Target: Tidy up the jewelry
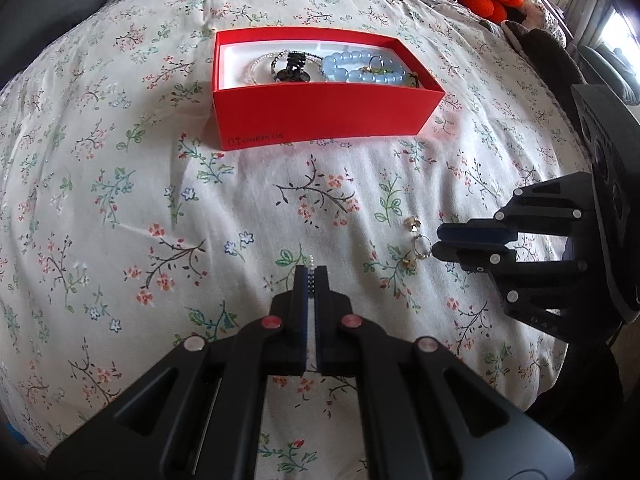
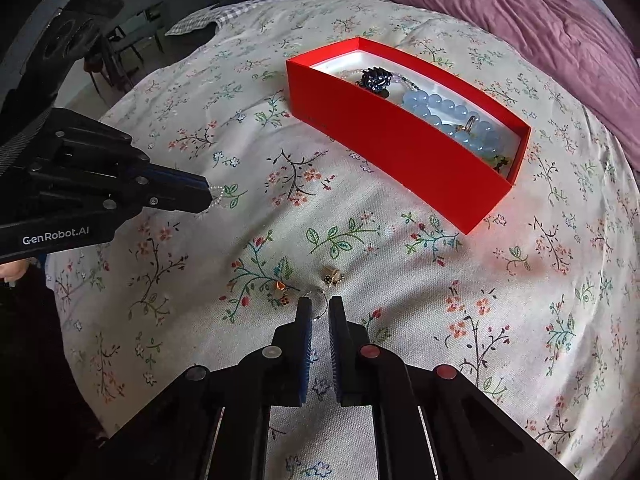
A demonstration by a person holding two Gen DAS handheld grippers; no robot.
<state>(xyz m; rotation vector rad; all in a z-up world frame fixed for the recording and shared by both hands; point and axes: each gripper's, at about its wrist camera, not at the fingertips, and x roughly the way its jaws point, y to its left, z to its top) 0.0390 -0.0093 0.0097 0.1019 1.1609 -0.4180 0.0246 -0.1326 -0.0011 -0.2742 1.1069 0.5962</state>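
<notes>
Left gripper (image 1: 313,271): pressed together on a small pearl bracelet (image 1: 311,263); a few white beads poke out past my fingertips, and in the right wrist view a little loop of them shows at the tip.
Right gripper (image 2: 320,305): jaws drawn in close around a thin wire ring (image 2: 319,307) lying on the floral bedspread (image 2: 400,320). A narrow gap shows between the pads, and I can't tell whether they bite the ring or only flank it.
Loose pieces: two small gold charms, one (image 2: 333,274) just beyond my right fingertips, another (image 2: 280,287) to its left, both near the ring; whether they hang from it I can't say.
Red box (image 2: 400,152): open, well apart from both grippers, farther up the bed; blue bead bracelet (image 2: 452,114) and a dark flower-shaped piece (image 2: 375,78) already inside.
Doing this step well: I judge the ring thin and slippery, so I want it centred on the pads, no cloth caught, and a slow straight lift to test the hold before carrying to the box.
Risk: charms could snag or swing loose.
Writing: "ONEPLUS" on the box's front wall in the left wrist view; "GenRobot.AI" on the left gripper's body.
</notes>
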